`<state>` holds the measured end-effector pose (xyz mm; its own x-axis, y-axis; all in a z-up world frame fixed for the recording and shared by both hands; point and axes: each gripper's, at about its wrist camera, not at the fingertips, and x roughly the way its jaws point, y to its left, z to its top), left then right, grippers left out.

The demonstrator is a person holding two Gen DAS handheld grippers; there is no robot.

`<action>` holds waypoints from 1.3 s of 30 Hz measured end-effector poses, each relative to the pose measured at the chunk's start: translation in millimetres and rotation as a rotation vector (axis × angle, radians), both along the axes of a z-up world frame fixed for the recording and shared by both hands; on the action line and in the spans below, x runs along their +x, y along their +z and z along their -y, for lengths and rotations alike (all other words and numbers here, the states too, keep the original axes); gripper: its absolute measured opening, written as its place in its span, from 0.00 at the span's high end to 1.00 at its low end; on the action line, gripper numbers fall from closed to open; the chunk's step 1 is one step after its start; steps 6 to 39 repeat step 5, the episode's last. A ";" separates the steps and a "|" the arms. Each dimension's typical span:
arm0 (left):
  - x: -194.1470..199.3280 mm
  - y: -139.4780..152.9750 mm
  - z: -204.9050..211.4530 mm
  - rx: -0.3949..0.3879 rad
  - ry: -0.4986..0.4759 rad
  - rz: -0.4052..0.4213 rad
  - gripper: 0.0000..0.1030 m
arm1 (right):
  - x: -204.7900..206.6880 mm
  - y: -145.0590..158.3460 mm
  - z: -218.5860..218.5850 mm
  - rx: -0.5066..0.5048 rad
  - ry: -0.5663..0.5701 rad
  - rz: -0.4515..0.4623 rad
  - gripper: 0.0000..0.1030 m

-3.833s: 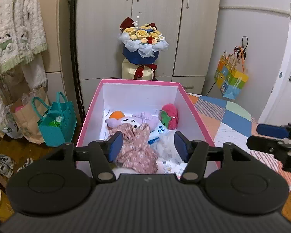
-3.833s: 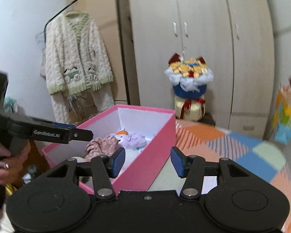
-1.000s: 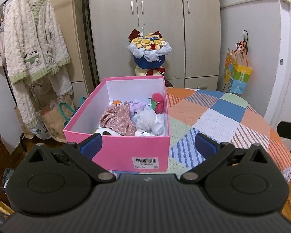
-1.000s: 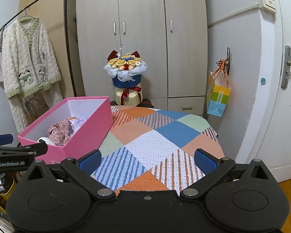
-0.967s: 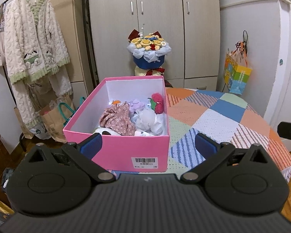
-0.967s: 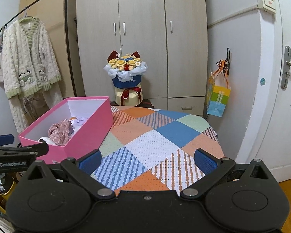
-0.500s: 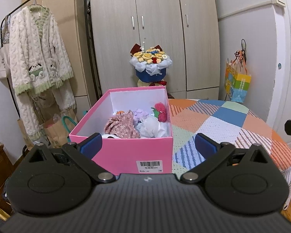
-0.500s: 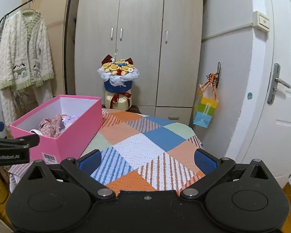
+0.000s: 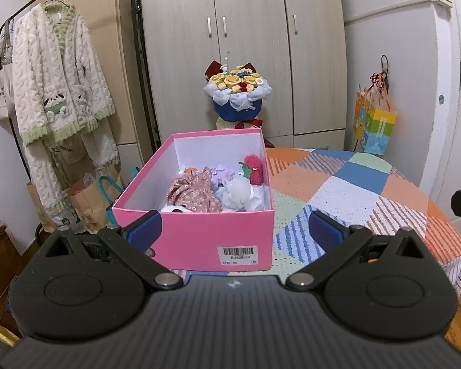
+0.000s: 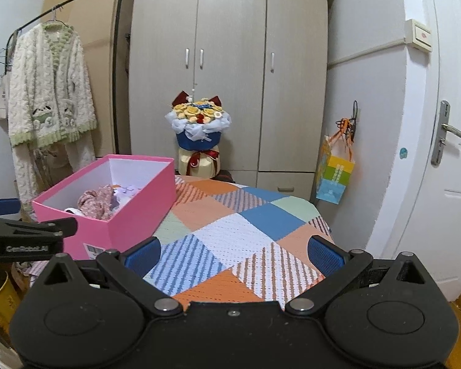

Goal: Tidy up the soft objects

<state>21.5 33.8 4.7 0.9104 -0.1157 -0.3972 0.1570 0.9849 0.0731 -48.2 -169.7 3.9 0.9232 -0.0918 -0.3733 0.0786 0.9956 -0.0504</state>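
A pink box (image 9: 199,233) (image 10: 132,212) stands at the left end of the table on a patchwork cloth (image 9: 347,190) (image 10: 239,230). Inside lie several soft things: a floral pink cloth (image 9: 193,189) (image 10: 96,201), a white fluffy toy (image 9: 239,190), a lilac plush (image 9: 219,175) and a red plush (image 9: 255,169). My left gripper (image 9: 235,230) is open and empty, held back in front of the box's near wall. My right gripper (image 10: 234,255) is open and empty over the cloth, to the right of the box. The left gripper's finger (image 10: 30,230) shows at the right wrist view's left edge.
A flower bouquet (image 9: 238,95) (image 10: 198,129) stands behind the table before a wardrobe (image 9: 245,46). A knitted cardigan (image 9: 55,83) hangs on a rack at left, paper bags (image 9: 85,203) below it. A colourful gift bag (image 9: 373,126) hangs on the right wall near a door (image 10: 451,169).
Both grippers have pulled back and up from the box, and their jaws have spread from narrow to wide. The soft things stay in the box.
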 end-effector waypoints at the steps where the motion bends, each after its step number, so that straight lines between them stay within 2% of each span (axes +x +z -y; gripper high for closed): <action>1: -0.4 0.5 0.0 -0.002 -0.004 0.001 0.00 | -0.4 0.1 0.0 -0.001 -0.002 0.001 0.00; 39: -2.5 0.7 2.0 0.001 -0.008 0.005 0.00 | 1.2 -1.3 2.4 0.005 -0.012 -0.005 0.00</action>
